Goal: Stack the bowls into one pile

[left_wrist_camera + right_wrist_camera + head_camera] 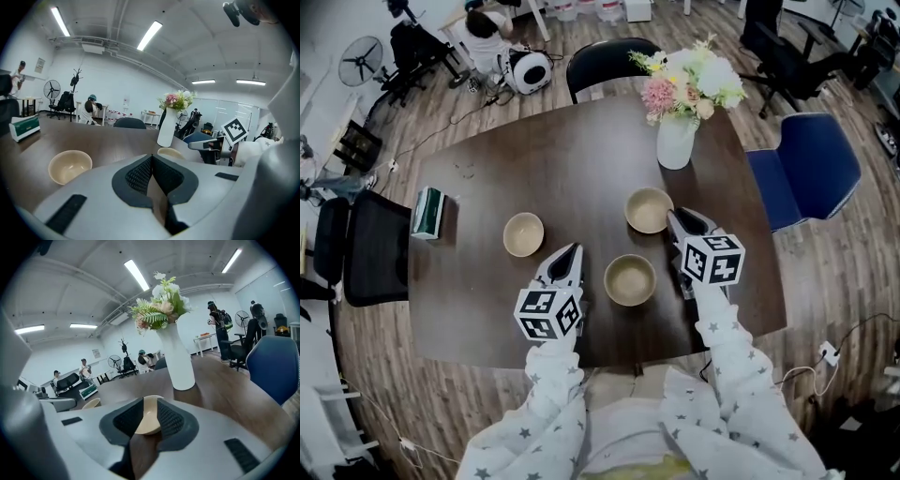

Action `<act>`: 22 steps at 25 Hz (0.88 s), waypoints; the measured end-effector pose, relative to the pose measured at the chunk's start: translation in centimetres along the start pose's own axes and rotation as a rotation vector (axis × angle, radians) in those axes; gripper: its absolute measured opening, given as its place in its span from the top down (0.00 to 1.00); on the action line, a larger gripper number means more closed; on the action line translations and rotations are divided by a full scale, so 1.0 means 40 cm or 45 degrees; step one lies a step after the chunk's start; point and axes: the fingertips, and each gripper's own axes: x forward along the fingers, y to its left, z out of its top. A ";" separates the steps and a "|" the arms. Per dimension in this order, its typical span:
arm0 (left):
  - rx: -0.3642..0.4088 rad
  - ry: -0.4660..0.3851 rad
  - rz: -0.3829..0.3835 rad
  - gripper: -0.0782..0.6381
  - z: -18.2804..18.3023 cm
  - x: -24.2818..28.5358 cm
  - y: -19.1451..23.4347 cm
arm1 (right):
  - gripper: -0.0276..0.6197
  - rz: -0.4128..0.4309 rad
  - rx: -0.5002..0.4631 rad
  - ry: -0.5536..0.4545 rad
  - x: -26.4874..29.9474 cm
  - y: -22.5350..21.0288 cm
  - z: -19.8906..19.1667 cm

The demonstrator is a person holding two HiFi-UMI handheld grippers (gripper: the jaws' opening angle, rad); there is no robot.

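Three bowls [630,279] lie apart on the worktop [572,159], none stacked. The right tool [674,218], jaws slightly parted round nothing, lines up on the bowl [649,209] by the vase [675,141], likely to grab it. The left tool [572,251] hangs closed, empty.

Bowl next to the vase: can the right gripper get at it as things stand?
Probably yes. The right gripper sits right by the rim of that bowl, jaws slightly apart, with nothing in between; the vase stands clear behind.
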 end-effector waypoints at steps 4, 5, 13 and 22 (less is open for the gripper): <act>-0.009 0.036 -0.034 0.85 -0.009 0.061 0.008 | 0.79 -0.048 0.042 0.029 0.048 -0.036 -0.008; -0.012 0.049 -0.043 0.85 -0.015 0.072 0.008 | 0.75 -0.070 0.060 0.039 0.058 -0.048 -0.015; -0.041 0.119 -0.106 0.85 -0.052 0.147 0.002 | 0.71 -0.143 0.141 0.118 0.129 -0.104 -0.051; -0.053 0.159 -0.139 0.85 -0.073 0.161 -0.010 | 0.81 -0.206 0.206 0.200 0.158 -0.114 -0.093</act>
